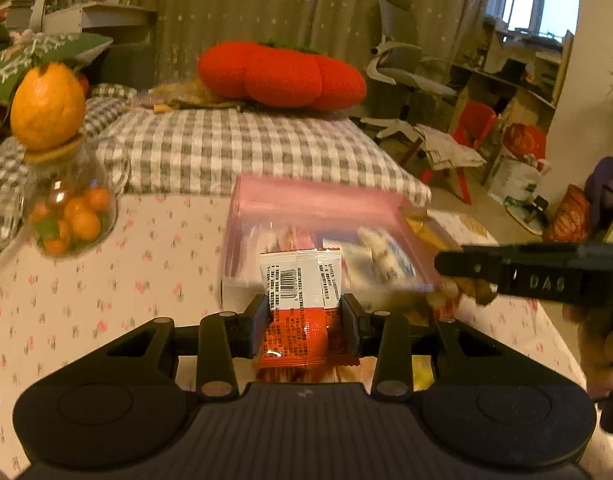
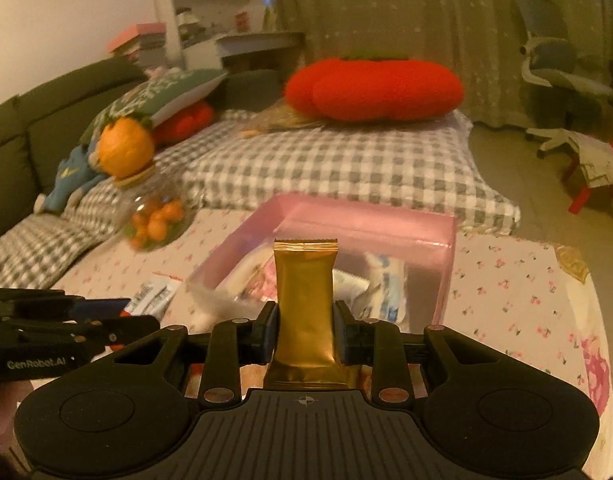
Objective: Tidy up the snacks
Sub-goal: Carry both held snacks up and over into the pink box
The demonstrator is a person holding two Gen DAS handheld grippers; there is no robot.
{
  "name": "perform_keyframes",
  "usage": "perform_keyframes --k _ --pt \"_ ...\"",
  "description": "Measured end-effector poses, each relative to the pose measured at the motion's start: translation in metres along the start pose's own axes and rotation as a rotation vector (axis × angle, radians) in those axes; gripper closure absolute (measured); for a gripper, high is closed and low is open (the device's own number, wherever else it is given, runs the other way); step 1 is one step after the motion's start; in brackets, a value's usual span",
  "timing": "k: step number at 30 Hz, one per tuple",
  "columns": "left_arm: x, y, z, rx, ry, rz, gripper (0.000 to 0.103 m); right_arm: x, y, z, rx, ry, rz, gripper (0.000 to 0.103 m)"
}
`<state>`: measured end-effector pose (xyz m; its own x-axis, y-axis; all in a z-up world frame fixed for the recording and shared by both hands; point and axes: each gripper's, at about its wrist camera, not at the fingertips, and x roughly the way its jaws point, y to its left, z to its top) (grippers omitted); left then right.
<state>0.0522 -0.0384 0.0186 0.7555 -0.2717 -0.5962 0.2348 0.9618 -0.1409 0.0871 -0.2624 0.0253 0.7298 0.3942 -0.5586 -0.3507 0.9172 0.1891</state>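
Left gripper (image 1: 304,312) pinches my red-and-white sachet (image 1: 300,308), right gripper (image 2: 306,332) clamps the gold packet (image 2: 305,304), both seemingly short of the pink box (image 2: 426,224).

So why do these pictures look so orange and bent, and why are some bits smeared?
Left wrist view: warm indoor light tints everything, the pink box and glass jar are motion-smeared, while the red and white packet stays sharp. Right wrist view: the fisheye lens bows the room's edges, the gold packet is crisp, the jar blurred.
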Motion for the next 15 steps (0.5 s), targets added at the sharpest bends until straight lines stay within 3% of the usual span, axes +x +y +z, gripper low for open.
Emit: perform_keyframes --k 8,15 --pt "0.038 -0.010 0.043 -0.015 0.012 -0.011 0.067 0.030 -0.025 0.016 0.112 0.007 -0.023 0.076" --pt "0.083 -0.024 0.053 0.011 0.042 0.000 0.067 0.051 -0.043 0.020 0.135 0.031 -0.073 0.075"
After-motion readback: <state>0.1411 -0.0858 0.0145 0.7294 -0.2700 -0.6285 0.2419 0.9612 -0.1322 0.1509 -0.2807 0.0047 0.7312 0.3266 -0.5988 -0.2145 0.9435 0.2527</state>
